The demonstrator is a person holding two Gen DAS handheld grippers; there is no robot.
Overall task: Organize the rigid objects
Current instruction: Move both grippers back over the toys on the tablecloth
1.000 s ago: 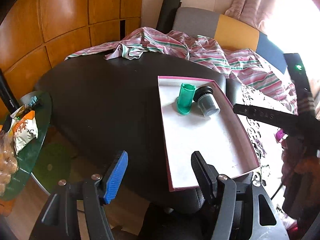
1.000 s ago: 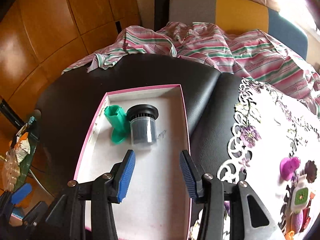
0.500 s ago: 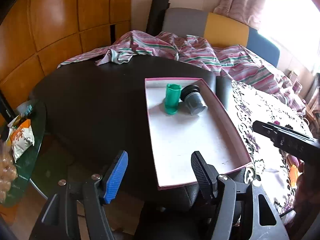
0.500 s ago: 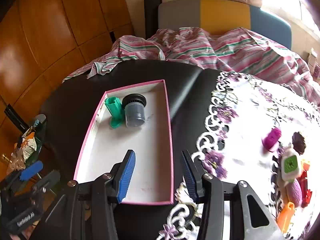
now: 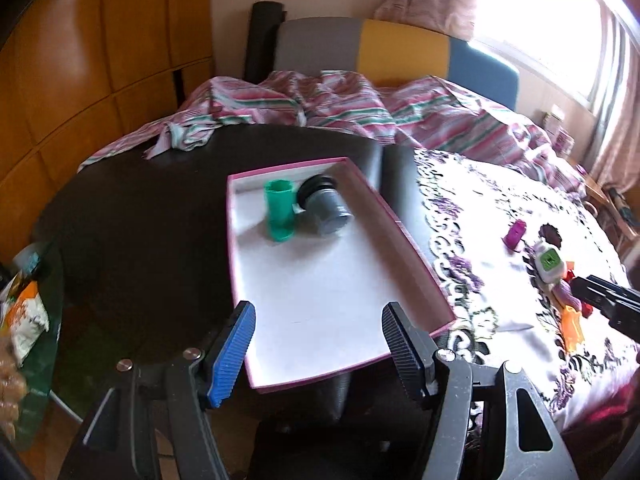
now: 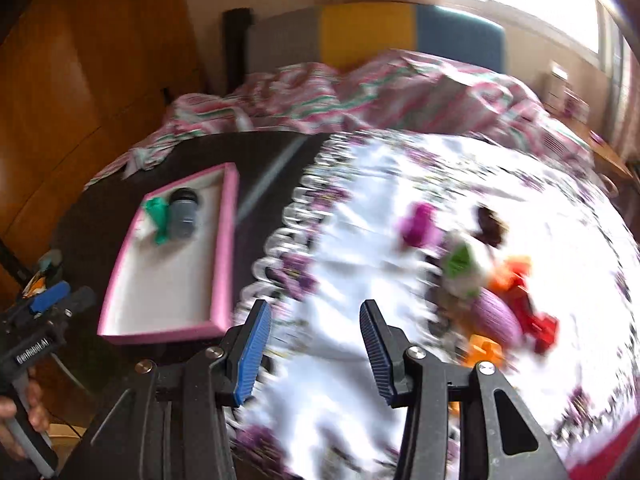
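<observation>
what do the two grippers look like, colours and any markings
Both are black plastic frames with silver bolts. Each left gripper and right gripper has one finger with a ribbed blue pad and one with a dark ribbed pad. In the right view, the left gripper's body carries white lettering.

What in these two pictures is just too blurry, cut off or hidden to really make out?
- Small toys on the floral tablecloth: right wrist view, smeared by motion blur; shapes unclear.
- Right claw: left wrist view, cut off by the right edge.
- Snack packet: left wrist view, cut by the left edge; print unreadable.
- Grey jar in the pink-rimmed tray: contents not visible in either view.
</observation>
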